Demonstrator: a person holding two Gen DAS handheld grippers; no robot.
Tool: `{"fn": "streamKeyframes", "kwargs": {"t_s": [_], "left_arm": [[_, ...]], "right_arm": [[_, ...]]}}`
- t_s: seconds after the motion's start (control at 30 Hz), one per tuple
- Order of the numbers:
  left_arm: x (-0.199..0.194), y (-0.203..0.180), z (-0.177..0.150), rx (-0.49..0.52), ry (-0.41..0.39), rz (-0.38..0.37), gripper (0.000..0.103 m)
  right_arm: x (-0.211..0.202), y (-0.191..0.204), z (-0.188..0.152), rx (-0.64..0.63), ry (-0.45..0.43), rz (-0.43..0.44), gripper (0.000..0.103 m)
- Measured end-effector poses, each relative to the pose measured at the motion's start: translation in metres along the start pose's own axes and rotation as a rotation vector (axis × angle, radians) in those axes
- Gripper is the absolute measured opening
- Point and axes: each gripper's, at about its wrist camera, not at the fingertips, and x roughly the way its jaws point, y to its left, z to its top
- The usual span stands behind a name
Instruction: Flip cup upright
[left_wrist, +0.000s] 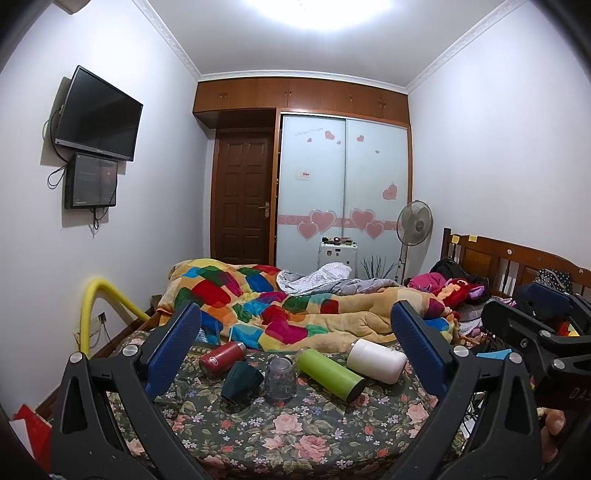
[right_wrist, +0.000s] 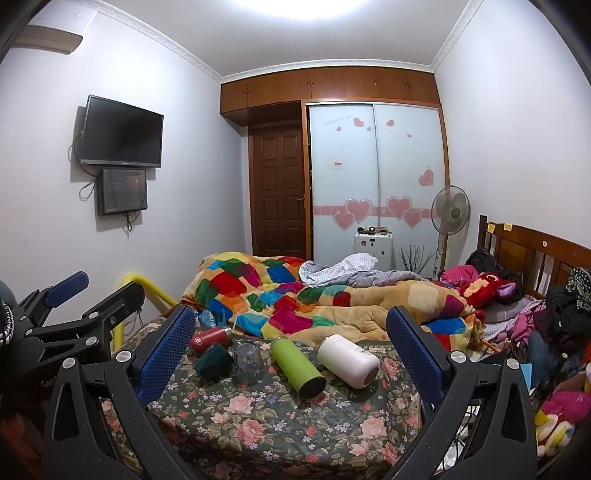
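Note:
Several cups lie on the floral bedspread. A clear glass cup stands upside down in the middle. A dark green cup lies tipped beside it, a red flask behind. A lime green bottle and a white cup lie on their sides to the right. My left gripper is open and empty, held back from the cups. The right wrist view shows the glass cup, dark green cup, lime bottle and white cup. My right gripper is open and empty.
A colourful patchwork quilt is heaped behind the cups. A yellow padded rail stands at the bed's left side. Clothes and soft toys pile up on the right by the wooden headboard. A fan stands by the wardrobe.

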Motion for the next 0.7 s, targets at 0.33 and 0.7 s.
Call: {"fn": "streamKeyframes", "kwargs": {"t_s": [0.33, 0.7], "left_arm": [[-0.0015, 0.0017, -0.0026, 0.000, -0.002, 0.006, 0.103], [-0.0001, 0.0038, -0.0030, 0.001, -0.003, 0.004, 0.103]], "right_arm": [[-0.0003, 0.0003, 0.0004, -0.003, 0.000, 0.001, 0.103], [-0.0014, 0.0009, 0.0017, -0.002, -0.001, 0.001, 0.103]]}}
